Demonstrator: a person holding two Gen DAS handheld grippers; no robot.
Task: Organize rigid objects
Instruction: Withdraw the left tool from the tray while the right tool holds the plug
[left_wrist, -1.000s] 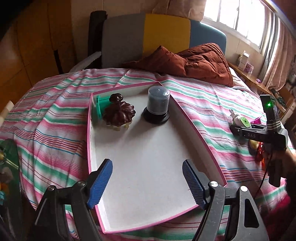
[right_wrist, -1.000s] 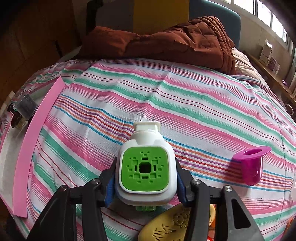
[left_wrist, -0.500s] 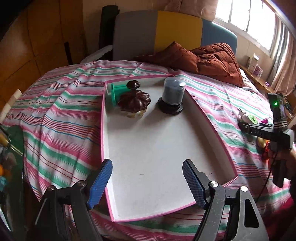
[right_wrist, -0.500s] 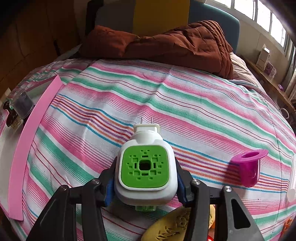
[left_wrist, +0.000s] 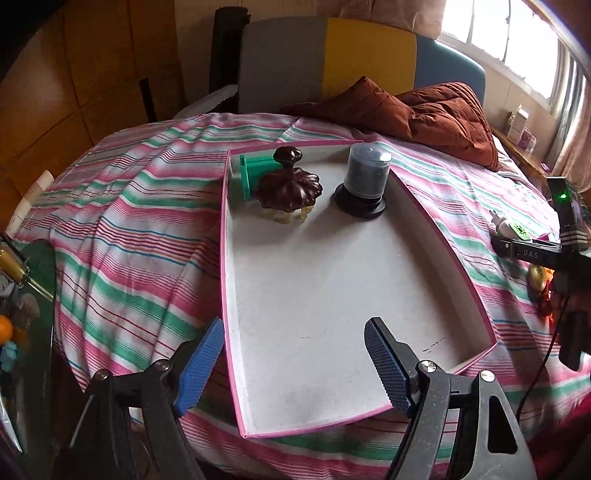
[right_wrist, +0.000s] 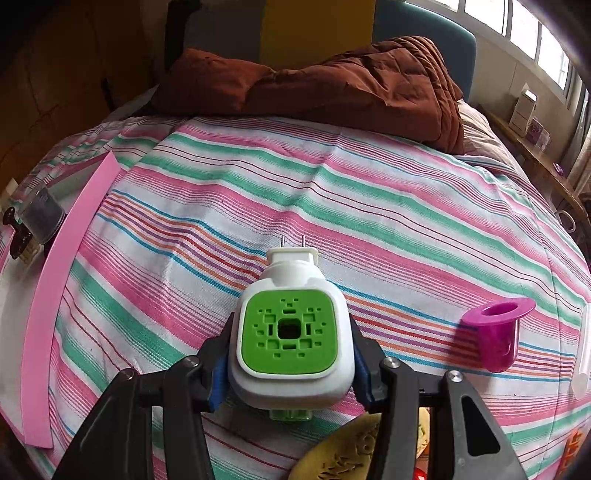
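Here the right gripper (right_wrist: 290, 369) is clamped on the white-and-green plug-in device (right_wrist: 290, 339) above the striped bedspread (right_wrist: 332, 221) — next, seemingly, a carry leftward into the pink-rimmed tray (left_wrist: 226, 236) — while the left gripper (left_wrist: 295, 365) hangs spread and empty over it.

Striped woven cloth bedspread (right_wrist: 369, 206) is lying matt, the plug-in device (right_wrist: 290, 332) is showing smooth glossy white and green plastic, the tray (left_wrist: 332, 295) is looking like matt scuffed cardboard, and ribbed blue pads (left_wrist: 388, 365) are lining the left claw (left_wrist: 291, 363).
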